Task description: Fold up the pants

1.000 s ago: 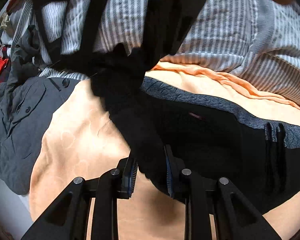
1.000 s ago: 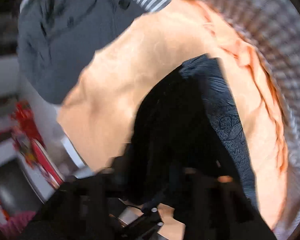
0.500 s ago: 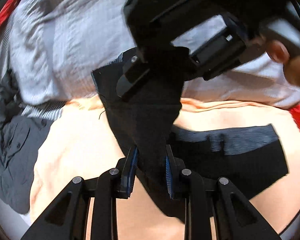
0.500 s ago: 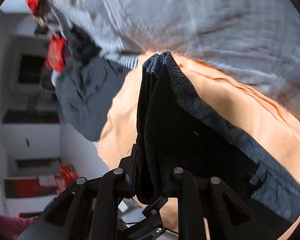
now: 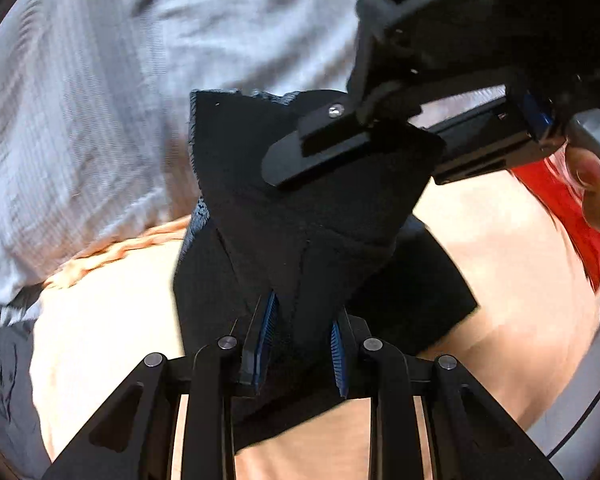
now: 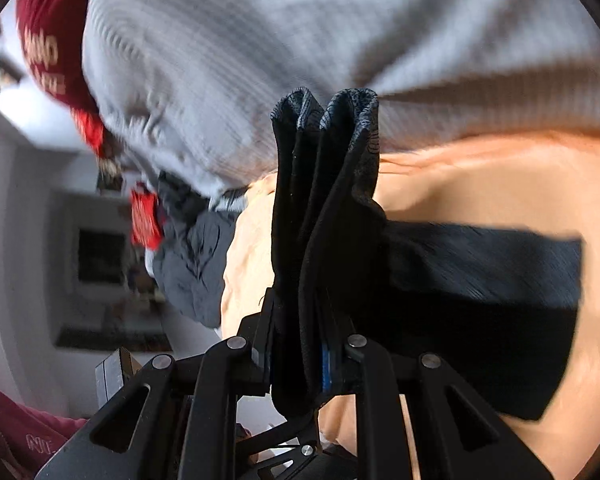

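Observation:
The black pants [image 5: 300,224] with a blue-grey patterned waistband are lifted off a peach blanket [image 5: 100,328]. My left gripper [image 5: 300,344] is shut on a bunch of the black cloth near its lower edge. My right gripper [image 6: 300,356] is shut on several stacked layers of the pants [image 6: 320,208], whose folded edges stand upright before it. In the left wrist view the right gripper [image 5: 364,140] pinches the upper corner of the same cloth. The rest of the pants [image 6: 480,300] lies flat on the blanket [image 6: 500,184].
A grey-white striped quilt [image 5: 100,100] lies behind the blanket. A dark grey buttoned garment [image 6: 196,264] sits at the blanket's left edge. Red items [image 6: 52,48] lie at the far left. A red item [image 5: 560,208] lies by the person's hand.
Both grippers have raised the pants higher and drawn the held part closer together. The right gripper's stacked layers now stand upright. The flat part lies farther right.

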A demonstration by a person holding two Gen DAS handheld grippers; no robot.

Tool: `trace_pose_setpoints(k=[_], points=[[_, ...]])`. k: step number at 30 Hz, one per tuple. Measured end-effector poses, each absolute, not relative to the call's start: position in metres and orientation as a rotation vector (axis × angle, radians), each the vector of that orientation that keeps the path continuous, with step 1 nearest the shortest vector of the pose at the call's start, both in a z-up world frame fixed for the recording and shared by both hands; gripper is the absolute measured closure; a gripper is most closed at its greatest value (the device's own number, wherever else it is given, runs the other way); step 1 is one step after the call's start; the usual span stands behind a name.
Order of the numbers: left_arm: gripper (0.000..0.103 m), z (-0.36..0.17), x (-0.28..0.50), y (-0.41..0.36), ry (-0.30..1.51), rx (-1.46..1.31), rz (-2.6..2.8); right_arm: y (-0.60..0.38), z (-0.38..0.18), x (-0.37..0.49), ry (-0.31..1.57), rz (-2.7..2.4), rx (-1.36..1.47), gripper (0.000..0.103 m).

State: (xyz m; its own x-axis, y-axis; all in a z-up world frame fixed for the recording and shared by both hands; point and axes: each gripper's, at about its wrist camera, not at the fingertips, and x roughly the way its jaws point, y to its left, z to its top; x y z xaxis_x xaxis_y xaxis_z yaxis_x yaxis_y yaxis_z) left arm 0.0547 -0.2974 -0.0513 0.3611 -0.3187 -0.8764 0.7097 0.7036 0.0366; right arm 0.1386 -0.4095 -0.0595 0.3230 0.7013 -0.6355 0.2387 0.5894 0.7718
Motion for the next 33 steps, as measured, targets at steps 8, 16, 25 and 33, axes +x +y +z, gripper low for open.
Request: trace_pose_setpoints(k=[8, 16, 25, 33], points=[[0.077, -0.108, 0.017, -0.347, 1.056, 0.624, -0.749, -0.46, -0.127, 0.06, 1.221, 0.215, 1.137, 0.085], [0.038, -0.128, -0.005, -0.359, 1.096, 0.713, -0.746, -0.476, -0.176, 0.035, 1.269, 0.098, 1.205, 0.078], [0.038, -0.083, 0.033, -0.297, 1.113, 0.49, -0.605, -0.493, -0.104, 0.056, 1.24, -0.015, 0.827, 0.06], [0.038, -0.108, 0.118, -0.266, 1.295, 0.165, -0.357, -0.489, -0.113, 0.134, 1.256, 0.01, 0.659, 0.059]])
